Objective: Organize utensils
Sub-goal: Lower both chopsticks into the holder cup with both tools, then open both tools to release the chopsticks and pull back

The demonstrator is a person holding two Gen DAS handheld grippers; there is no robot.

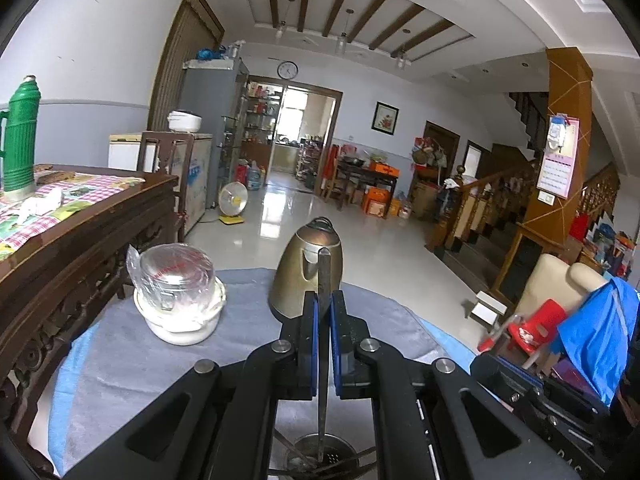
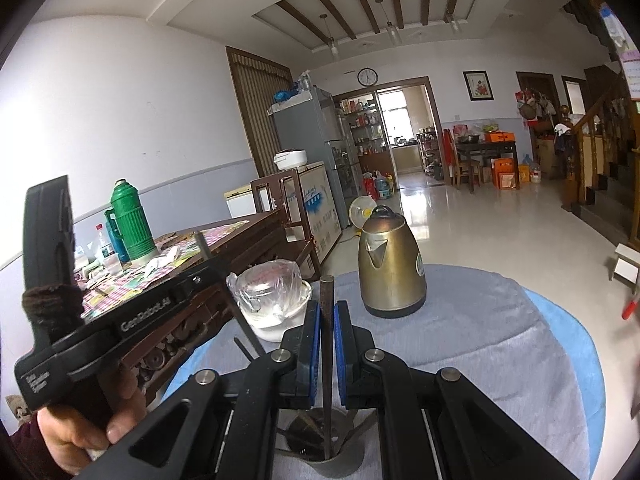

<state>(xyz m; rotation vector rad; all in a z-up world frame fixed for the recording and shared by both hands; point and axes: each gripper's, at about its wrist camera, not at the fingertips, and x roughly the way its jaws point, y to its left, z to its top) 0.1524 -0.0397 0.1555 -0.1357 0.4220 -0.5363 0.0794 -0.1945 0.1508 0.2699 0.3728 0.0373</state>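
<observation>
My left gripper (image 1: 323,300) is shut on a dark chopstick (image 1: 323,276) that stands upright, its lower end inside a metal utensil holder (image 1: 320,454) just below the jaws. My right gripper (image 2: 327,308) is shut on another dark chopstick (image 2: 327,300), also upright, with its tip down in the same metal holder (image 2: 320,440). More utensils lean in the holder. The left gripper's body (image 2: 100,320) shows at the left of the right wrist view, held by a hand.
A round table with a grey cloth (image 1: 160,360) carries a bronze kettle (image 1: 308,276) and a white pot with a wrapped glass lid (image 1: 180,300). A dark wooden table (image 1: 80,216) with a green thermos (image 1: 20,140) stands left. A red stool (image 1: 536,328) is right.
</observation>
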